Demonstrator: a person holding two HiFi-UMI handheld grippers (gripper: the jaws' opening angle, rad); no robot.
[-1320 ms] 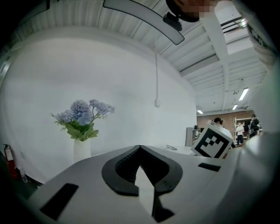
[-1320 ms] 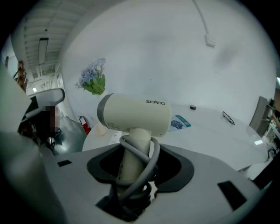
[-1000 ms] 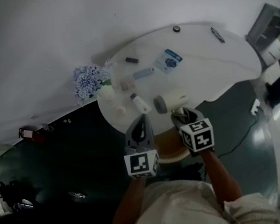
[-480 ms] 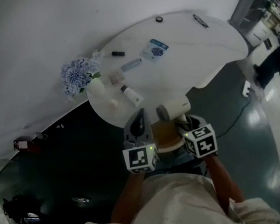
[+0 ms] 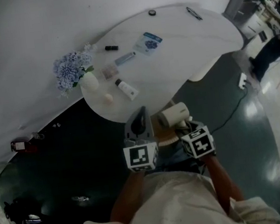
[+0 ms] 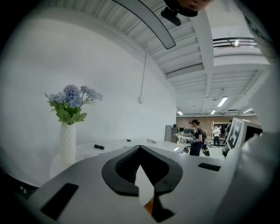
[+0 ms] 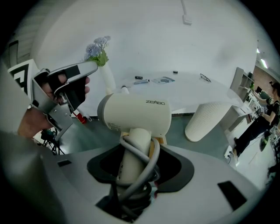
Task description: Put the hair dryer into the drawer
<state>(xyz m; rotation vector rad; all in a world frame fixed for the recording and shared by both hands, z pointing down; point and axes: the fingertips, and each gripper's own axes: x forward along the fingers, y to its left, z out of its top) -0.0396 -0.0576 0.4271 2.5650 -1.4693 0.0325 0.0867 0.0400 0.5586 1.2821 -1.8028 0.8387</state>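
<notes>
1. While the right gripper [image 7: 139, 166] is clenched on the hair dryer [image 7: 135, 114], gripping its cream handle with the grey cord wound round it, the left gripper [image 6: 140, 151] has its jaws closed tip to tip on nothing.
2. In the head view we see the dryer carried just off the near edge of the white table [image 5: 193, 51], its barrel lying roughly level. A tan wooden patch [image 5: 164, 134] shows beneath it; we cannot tell whether that is the drawer.
3. Only the right gripper view shows us the handle and cord inside the jaws. It also shows the ribbed white pedestal [image 7: 205, 120] under the table and a hand [image 7: 31, 119] on the left gripper's grip.
4. Only the left gripper view shows us the far end of the room, where people [image 6: 195, 138] stand under strip lights. Its near left holds the white vase [image 6: 68, 142] of blue flowers, upright on the table.
5. Only the head view lays out the tabletop for us. The vase stands at the left edge, a white tube [image 5: 126, 89] lies near it, and a blue-printed card [image 5: 146, 41] lies farther back.
6. On the dryer's barrel we read what looks like "ZEABO". Each gripper's cube bears black-and-white square markers. The card's print is too small for us to read.
</notes>
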